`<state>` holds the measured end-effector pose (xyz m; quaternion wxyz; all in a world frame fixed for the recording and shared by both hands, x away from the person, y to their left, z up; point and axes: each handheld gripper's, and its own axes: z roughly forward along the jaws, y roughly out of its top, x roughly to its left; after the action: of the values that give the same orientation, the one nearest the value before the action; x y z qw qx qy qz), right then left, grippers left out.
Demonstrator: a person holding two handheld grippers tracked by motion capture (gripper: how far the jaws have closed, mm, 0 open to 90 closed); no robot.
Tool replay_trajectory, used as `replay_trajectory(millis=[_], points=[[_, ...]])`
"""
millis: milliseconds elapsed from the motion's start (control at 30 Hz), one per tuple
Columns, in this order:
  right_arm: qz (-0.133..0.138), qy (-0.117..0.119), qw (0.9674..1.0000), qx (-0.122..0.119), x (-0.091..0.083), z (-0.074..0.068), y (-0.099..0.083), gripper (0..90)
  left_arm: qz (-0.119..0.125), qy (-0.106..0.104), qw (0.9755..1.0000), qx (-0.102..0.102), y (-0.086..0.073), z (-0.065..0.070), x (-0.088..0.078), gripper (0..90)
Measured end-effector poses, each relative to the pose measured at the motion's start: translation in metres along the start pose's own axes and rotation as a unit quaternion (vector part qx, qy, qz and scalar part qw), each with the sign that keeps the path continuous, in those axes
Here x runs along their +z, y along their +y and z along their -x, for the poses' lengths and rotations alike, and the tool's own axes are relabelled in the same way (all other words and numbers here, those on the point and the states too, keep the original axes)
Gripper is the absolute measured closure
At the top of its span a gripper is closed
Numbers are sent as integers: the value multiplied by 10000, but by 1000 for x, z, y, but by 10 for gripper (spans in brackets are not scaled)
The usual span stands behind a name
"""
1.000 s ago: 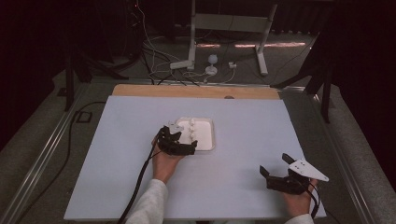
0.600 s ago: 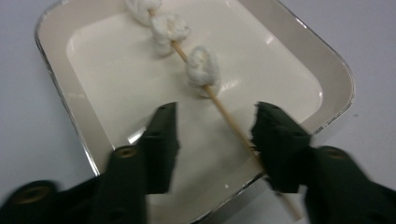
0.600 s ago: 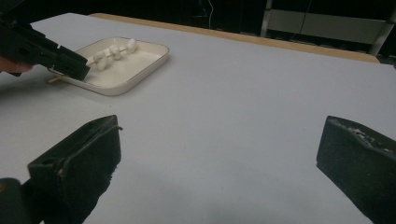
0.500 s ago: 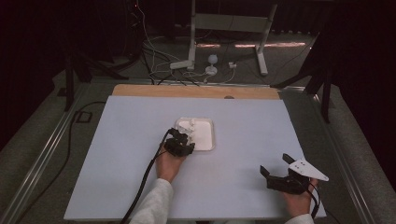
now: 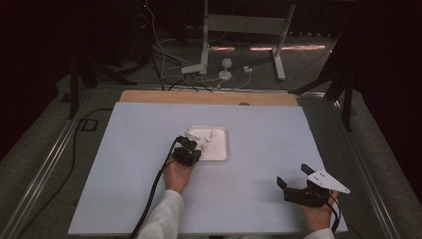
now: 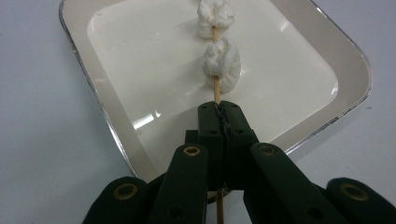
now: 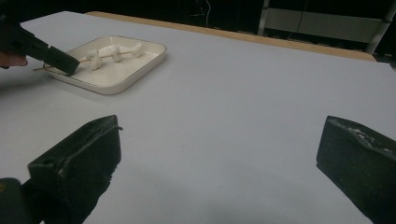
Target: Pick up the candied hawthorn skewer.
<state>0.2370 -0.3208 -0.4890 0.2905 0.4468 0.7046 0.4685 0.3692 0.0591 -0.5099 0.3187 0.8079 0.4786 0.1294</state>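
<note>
Left tongs [image 6: 219, 109] just closed, clamped on wooden skewer [image 6: 216, 88] bearing marshmallows [image 6: 222, 64], over white tray [image 5: 221, 154] mid-counter [image 5: 124, 149]. Right tongs [image 5: 294, 178] gape empty, 4 o'clock of tray.

skewer [image 6: 216, 88]: in left claw [image 6: 222, 111], reaching ahead over tray [image 6: 84, 74]
right claw [image 5: 294, 182]: well right of tray
</note>
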Motion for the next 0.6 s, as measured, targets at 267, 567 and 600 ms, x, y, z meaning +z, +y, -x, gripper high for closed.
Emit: replay_trajectory(millis=[267,567,600], points=[[-34,-6,10000,11,0,0,0,1,363,-122,9992,-77,-6,-4,-22,897],[29,262,9996,44,0,-8,4,2,967,-278,9948,149,-28,-3,-68,897],[57,314,9995,42,0,-9,5,2,1026,-300,9942,151,-30,-4,-73,897]])
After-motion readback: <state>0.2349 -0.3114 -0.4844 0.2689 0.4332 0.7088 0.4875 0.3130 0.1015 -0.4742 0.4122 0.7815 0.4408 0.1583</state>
